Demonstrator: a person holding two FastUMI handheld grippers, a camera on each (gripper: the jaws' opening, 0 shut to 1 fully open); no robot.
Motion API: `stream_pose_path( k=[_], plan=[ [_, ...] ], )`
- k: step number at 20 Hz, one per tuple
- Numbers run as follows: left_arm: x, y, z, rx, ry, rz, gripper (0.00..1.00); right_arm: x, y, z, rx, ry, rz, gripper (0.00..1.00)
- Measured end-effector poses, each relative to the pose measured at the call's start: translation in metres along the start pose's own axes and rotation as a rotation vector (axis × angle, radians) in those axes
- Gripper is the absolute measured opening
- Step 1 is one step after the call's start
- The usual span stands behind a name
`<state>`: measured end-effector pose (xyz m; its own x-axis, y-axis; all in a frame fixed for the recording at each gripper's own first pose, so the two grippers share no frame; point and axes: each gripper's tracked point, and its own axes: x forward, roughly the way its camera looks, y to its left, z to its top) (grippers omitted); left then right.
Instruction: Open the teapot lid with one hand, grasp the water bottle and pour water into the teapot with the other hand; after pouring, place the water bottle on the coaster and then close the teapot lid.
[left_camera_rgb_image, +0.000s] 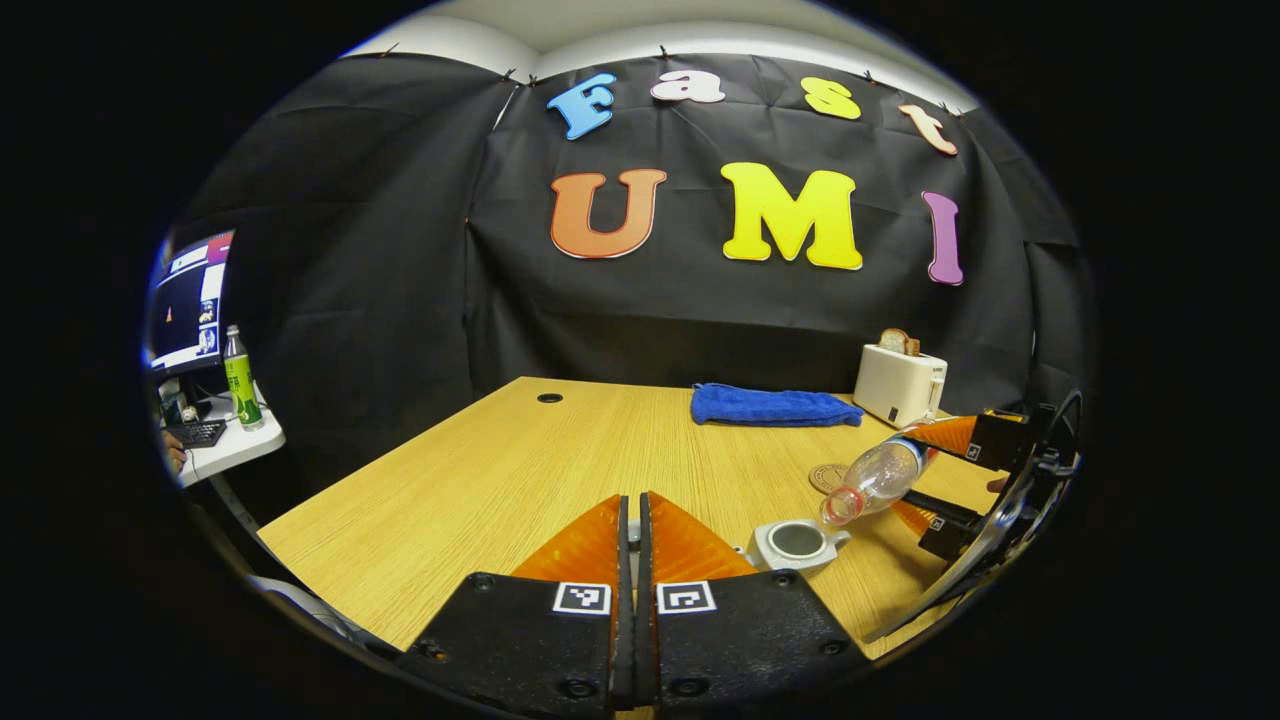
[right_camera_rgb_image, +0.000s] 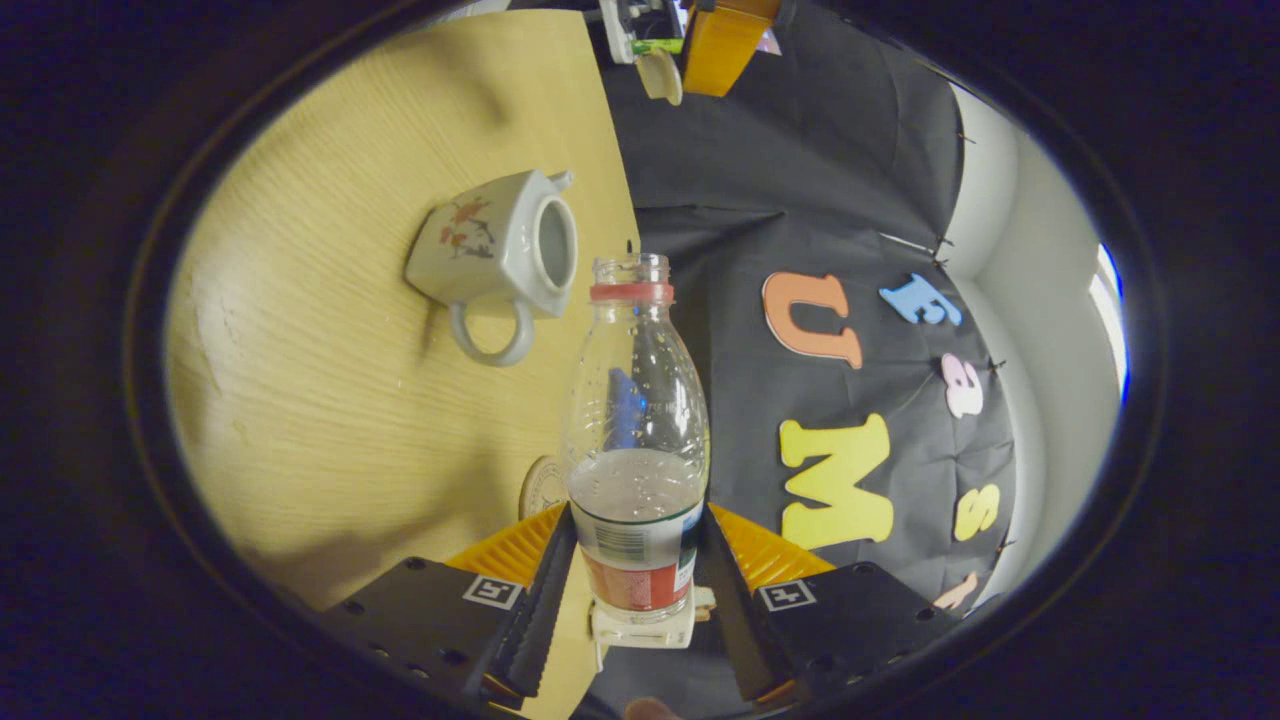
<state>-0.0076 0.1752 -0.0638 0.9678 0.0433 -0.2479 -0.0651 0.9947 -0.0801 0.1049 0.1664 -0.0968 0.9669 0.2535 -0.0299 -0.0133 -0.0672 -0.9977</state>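
Right gripper (right_camera_rgb_image: 634, 590) fingers pinch the light, slippery water bottle (right_camera_rgb_image: 636, 440) low, mouth tipped toward the teapot (right_camera_rgb_image: 500, 252) at ten o'clock; left gripper (left_camera_rgb_image: 634, 560) fingers are pressed together.

Clear uncapped water bottle (right_camera_rgb_image: 636, 440) tilted mouth-down over lidless white floral teapot (right_camera_rgb_image: 497, 251), round coaster (left_camera_rgb_image: 828, 477) just beyond

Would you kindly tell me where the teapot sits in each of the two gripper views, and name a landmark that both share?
Left gripper view: the teapot stands low and right of centre on the table, lid off, under the tilted water bottle's mouth.
Right gripper view: the teapot appears upper left, turned sideways, beyond the bottle's mouth.
Shared landmark: the round coaster beside the bottle.
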Motion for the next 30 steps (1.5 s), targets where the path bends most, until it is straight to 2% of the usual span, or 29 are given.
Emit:
stream_pose_path(
  k=[21,30],
  plan=[
    [-0.005,0.003,0.001,0.002,0.005,-0.015,0.03,0.009,-0.038,0.008,-0.293,-0.025,-0.108,0.71],
    [-0.006,0.001,0.001,0.008,0.009,-0.021,0.03,0.009,-0.043,0.010,-0.363,-0.031,-0.135,0.70]
  ],
)
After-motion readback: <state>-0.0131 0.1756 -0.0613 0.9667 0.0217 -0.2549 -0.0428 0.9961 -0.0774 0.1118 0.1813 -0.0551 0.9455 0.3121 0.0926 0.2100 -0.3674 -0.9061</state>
